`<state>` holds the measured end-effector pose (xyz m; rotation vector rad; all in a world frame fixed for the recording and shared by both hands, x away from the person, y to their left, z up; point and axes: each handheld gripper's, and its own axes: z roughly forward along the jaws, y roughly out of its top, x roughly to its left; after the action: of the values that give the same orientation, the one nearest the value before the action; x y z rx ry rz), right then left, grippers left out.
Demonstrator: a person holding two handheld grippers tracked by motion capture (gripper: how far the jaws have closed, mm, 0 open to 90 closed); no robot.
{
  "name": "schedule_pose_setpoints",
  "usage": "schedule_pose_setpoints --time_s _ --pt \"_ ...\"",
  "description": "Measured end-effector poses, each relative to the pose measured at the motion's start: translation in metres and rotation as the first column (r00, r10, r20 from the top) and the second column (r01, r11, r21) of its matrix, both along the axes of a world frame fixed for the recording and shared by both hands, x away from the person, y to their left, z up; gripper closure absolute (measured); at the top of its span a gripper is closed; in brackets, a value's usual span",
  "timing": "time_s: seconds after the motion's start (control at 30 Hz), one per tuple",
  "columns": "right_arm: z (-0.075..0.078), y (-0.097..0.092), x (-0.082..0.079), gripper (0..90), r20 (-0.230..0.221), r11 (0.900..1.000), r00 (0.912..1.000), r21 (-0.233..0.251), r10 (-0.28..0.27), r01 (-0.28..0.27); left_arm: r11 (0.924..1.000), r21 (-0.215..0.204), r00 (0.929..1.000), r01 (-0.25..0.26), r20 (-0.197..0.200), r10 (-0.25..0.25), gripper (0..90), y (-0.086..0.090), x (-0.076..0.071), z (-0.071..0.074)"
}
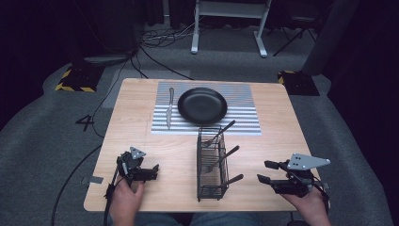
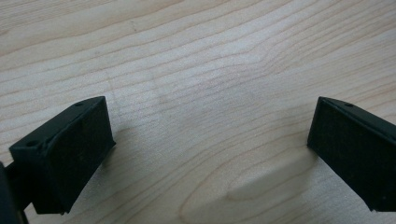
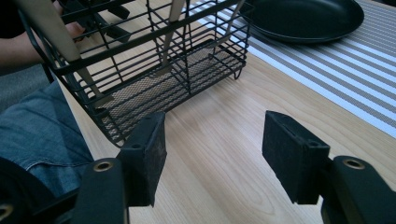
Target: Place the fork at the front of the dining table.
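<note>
Apparently partway through laying a place setting: knife [image 1: 169, 109] already left of the plate [image 1: 202, 105] on the striped mat [image 1: 244, 120]; remaining cutlery [image 1: 221, 160] upright in the wire caddy [image 1: 210, 181] mid-tabletop. Right gripper [image 1: 265, 172] beside the caddy, left gripper [image 1: 151, 171] low over bare wood, both jaws apart, holding nothing.

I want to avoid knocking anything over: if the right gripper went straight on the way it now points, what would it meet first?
Most likely the black wire caddy holding utensils. The right gripper has open, empty jaws aimed across bare table toward the caddy's near lower corner. Depth is unclear, so it might just graze past that corner.
</note>
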<state>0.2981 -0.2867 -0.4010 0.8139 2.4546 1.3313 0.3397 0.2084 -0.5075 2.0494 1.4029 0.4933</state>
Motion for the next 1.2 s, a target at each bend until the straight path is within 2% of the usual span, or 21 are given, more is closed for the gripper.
schedule_pose_setpoints --time_s 0.17,0.23,0.27,0.33,0.37,0.47,0.6,0.63,0.7,0.73,0.8,0.83,0.97,1.07,1.13,1.2 --pt "0.01 0.011 -0.007 40.2 0.018 0.999 0.9989 0.014 0.043 -0.043 1.0 0.0 1.0 -0.001 0.0 0.001 0.2 0.0 0.0 0.0" --pt "0.012 0.018 -0.01 40.2 0.011 0.9967 0.9967 0.014 0.08 -0.081 1.0 0.0 1.0 -0.001 0.0 0.001 0.2 0.0 0.0 0.0" --pt "0.012 0.018 -0.01 40.2 0.011 0.9967 0.9967 0.014 0.08 -0.081 1.0 0.0 1.0 -0.001 0.0 0.001 0.2 0.0 0.0 0.0" --pt "0.013 0.029 -0.012 40.2 -0.003 0.9881 0.9887 0.035 0.15 -0.149 1.0 0.0 1.0 0.0 0.0 0.0 0.2 0.0 0.0 0.0" --pt "0.012 0.032 -0.012 40.3 -0.007 0.985 0.9858 0.042 0.168 -0.167 1.0 0.0 1.0 -0.001 0.0 0.001 0.2 0.0 0.0 0.0" --pt "0.012 0.04 -0.012 40.7 -0.019 0.98 0.9805 0.041 0.195 -0.195 1.0 0.0 1.0 0.0 0.0 0.0 0.2 0.0 0.0 0.0" --pt "0.015 0.053 -0.015 45.0 -0.002 0.9698 0.9711 0.052 0.239 -0.238 1.0 0.0 1.0 0.0 0.0 0.0 0.2 0.0 0.0 0.0" --pt "0.015 0.053 -0.015 45.0 -0.002 0.9698 0.9711 0.052 0.239 -0.238 1.0 0.0 1.0 0.0 0.0 0.0 0.2 0.0 0.0 0.0" --pt "0.016 0.056 -0.014 48.9 -0.009 0.9652 0.9672 0.067 0.254 -0.253 1.0 0.0 1.0 0.0 0.0 0.0 0.2 0.0 0.0 0.0" --pt "0.016 0.059 -0.012 53.2 -0.022 0.9593 0.9618 0.082 0.273 -0.27 1.0 0.0 1.0 0.0 0.0 0.0 0.2 0.0 0.0 0.0" --pt "0.015 0.06 -0.011 54.8 -0.029 0.9563 0.9589 0.088 0.282 -0.279 1.0 0.0 1.0 -0.001 0.0 0.001 0.2 0.0 0.0 0.0" --pt "0.013 0.063 -0.008 59.0 -0.04 0.9523 0.9548 0.096 0.295 -0.29 1.0 0.0 1.0 0.0 0.0 0.0 0.2 0.0 0.0 0.0" --pt "0.011 0.067 -0.003 63.5 -0.058 0.9496 0.9519 0.11 0.301 -0.294 1.0 0.0 1.0 0.0 0.0 0.0 0.2 0.0 0.0 0.0" --pt "0.007 0.071 -0.001 69.1 -0.075 0.9438 0.9452 0.121 0.318 -0.308 1.0 0.0 1.0 -0.001 0.0 0.001 0.2 0.0 0.0 0.0" --pt "0.005 0.074 -0.001 76.5 -0.08 0.9446 0.9447 0.112 0.318 -0.309 1.0 0.0 1.0 0.0 0.0 0.0 0.2 0.0 0.0 0.0" --pt "0.004 0.075 -0.001 78.6 -0.085 0.9447 0.9447 0.117 0.317 -0.306 1.0 0.0 1.0 -0.001 0.0 0.001 0.2 0.0 0.0 0.0"
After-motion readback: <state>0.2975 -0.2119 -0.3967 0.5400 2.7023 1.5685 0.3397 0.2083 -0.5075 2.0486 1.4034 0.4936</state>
